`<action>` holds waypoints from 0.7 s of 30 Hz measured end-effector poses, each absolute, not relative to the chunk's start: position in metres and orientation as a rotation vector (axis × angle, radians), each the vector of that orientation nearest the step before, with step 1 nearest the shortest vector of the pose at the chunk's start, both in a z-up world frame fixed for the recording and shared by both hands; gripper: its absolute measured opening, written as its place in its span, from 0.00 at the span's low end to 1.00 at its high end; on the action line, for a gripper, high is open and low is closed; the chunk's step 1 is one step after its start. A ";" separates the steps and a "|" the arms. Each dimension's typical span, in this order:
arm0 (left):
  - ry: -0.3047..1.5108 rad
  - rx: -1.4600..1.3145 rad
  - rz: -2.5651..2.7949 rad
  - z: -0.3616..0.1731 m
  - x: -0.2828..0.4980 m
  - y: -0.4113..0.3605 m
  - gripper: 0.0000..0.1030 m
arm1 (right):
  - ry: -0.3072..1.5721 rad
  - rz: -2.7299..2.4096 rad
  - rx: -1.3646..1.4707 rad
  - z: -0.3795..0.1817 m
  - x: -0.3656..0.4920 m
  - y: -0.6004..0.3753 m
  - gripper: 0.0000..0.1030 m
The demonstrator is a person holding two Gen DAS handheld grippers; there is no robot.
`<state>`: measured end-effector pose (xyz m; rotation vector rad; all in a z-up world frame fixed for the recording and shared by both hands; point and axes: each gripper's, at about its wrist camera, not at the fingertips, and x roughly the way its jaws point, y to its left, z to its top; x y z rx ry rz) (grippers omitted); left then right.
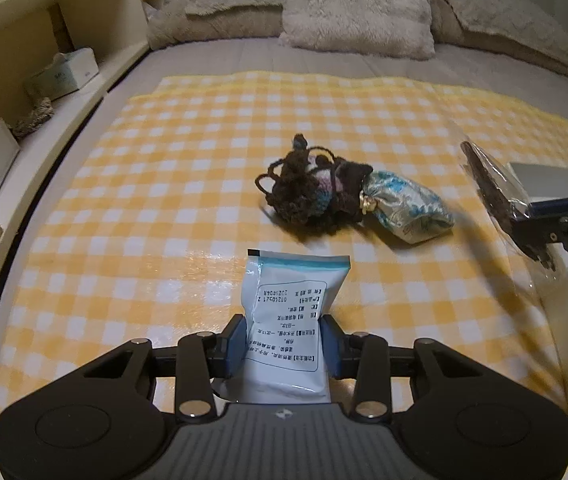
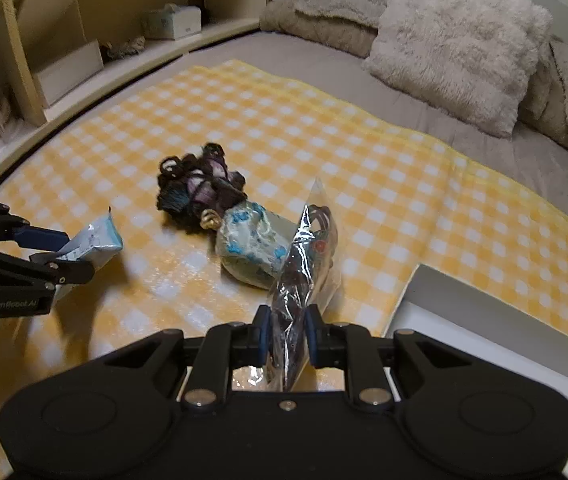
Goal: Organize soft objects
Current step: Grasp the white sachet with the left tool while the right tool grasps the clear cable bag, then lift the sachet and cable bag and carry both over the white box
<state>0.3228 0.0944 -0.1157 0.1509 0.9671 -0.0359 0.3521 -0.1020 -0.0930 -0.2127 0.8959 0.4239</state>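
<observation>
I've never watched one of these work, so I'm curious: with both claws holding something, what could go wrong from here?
1. The right gripper pinches only the lower end of a crinkly clear bag; the slick film might slip out.
2. The left gripper holds a white packet by one end, so it could sag or twist.
3. The bag hangs close over the blue pouch and yarn bundle; a swing might knock them.
</observation>
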 end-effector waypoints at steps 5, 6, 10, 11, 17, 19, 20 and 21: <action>0.915 0.123 -0.026 -0.098 0.309 0.092 0.40 | 0.859 0.424 -0.186 -0.075 0.335 -0.112 0.18; 0.900 0.115 -0.025 -0.094 0.306 0.091 0.40 | 0.849 0.421 -0.174 -0.070 0.332 -0.116 0.18; 0.840 0.079 -0.030 -0.076 0.295 0.086 0.40 | 0.801 0.411 -0.126 -0.053 0.318 -0.133 0.18; 0.826 0.073 -0.034 -0.072 0.292 0.084 0.40 | 0.786 0.408 -0.110 -0.048 0.314 -0.138 0.18; 0.740 0.037 -0.058 -0.046 0.276 0.066 0.40 | 0.706 0.394 -0.046 -0.024 0.290 -0.167 0.18; 0.717 0.022 -0.073 -0.038 0.272 0.060 0.40 | 0.687 0.386 -0.031 -0.017 0.283 -0.177 0.18; 0.707 0.015 -0.080 -0.035 0.269 0.056 0.40 | 0.678 0.384 -0.024 -0.015 0.279 -0.182 0.18; 0.697 0.010 -0.089 -0.032 0.267 0.052 0.40 | 0.668 0.381 -0.015 -0.012 0.276 -0.187 0.18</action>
